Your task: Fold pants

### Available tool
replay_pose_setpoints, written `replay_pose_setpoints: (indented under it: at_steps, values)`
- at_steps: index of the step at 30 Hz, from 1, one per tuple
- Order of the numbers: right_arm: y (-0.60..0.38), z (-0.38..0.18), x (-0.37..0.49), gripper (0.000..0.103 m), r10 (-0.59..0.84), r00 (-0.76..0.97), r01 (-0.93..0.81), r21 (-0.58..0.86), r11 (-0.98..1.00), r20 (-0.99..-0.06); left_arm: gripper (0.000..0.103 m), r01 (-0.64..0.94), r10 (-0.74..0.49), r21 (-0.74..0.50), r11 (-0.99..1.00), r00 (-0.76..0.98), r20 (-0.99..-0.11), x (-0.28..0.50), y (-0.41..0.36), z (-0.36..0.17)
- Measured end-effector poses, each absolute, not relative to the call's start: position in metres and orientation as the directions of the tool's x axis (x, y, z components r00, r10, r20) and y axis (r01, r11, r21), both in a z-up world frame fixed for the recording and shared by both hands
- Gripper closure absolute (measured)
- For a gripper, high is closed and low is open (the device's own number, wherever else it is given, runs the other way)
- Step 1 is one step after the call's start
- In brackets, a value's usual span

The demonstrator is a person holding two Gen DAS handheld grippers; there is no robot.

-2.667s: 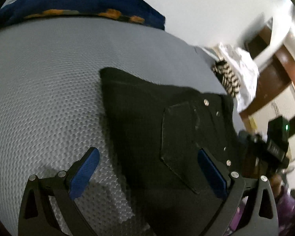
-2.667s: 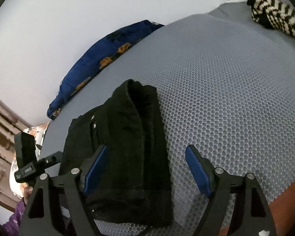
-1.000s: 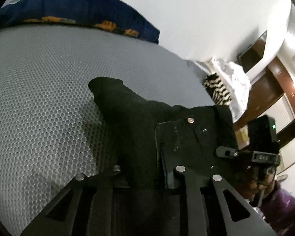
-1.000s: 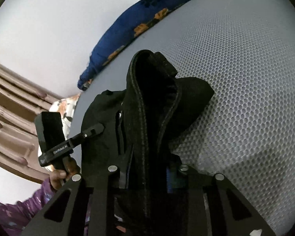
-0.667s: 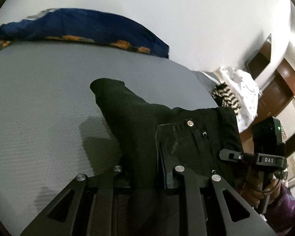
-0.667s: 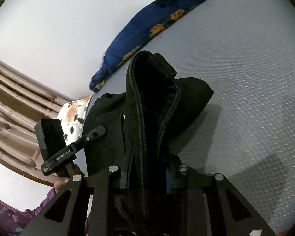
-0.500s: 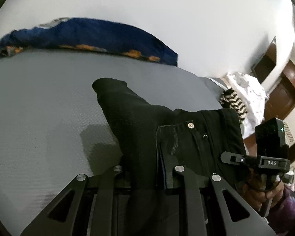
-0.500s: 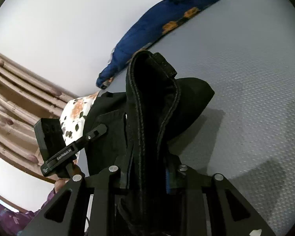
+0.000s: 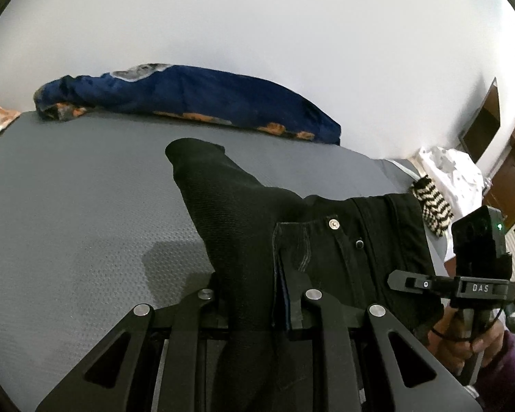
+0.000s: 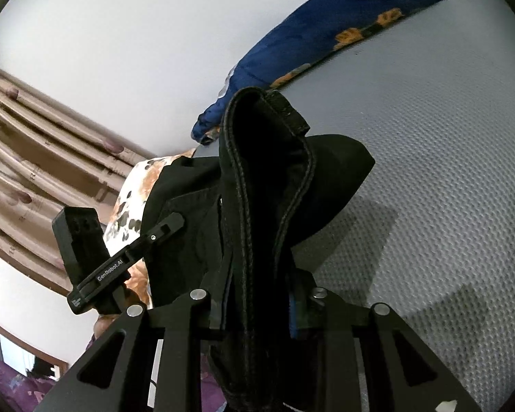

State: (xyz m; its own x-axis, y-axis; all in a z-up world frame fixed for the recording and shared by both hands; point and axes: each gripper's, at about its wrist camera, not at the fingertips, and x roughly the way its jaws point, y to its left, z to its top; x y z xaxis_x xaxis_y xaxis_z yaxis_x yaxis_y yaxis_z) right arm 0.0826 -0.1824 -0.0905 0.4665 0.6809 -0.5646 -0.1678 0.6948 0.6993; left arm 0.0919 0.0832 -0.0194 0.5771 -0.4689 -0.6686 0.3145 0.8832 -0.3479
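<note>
Fingers of our left gripper (image 9: 257, 309) and right gripper (image 10: 257, 309) clamp the black pants (image 9: 243, 213); we hold them above the grey bed (image 9: 68, 206) for carrying.

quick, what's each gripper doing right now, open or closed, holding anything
Left gripper: closed on the black pants.
Right gripper: closed on the black pants too, lifted off the grey bed.

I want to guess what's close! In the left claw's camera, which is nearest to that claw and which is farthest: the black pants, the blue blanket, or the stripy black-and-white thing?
1. black pants: pinched in the left claw, right at it.
2. stripy black-and-white thing: off to the right, past the pants' waistband.
3. blue blanket: farthest, along the wall at the back of the grey bed.
</note>
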Motion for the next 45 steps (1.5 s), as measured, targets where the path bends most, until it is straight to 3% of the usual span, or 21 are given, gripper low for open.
replay_pose_setpoints:
  at_steps: [45]
  values:
    - [-0.154, -0.101, 0.118, 0.08, 0.701, 0.44, -0.174, 0.712, 0.68, -0.561, 0.084, 0.231, -0.354, -0.269, 0.935, 0.644, -0.678, 0.193, 0.15, -0.025]
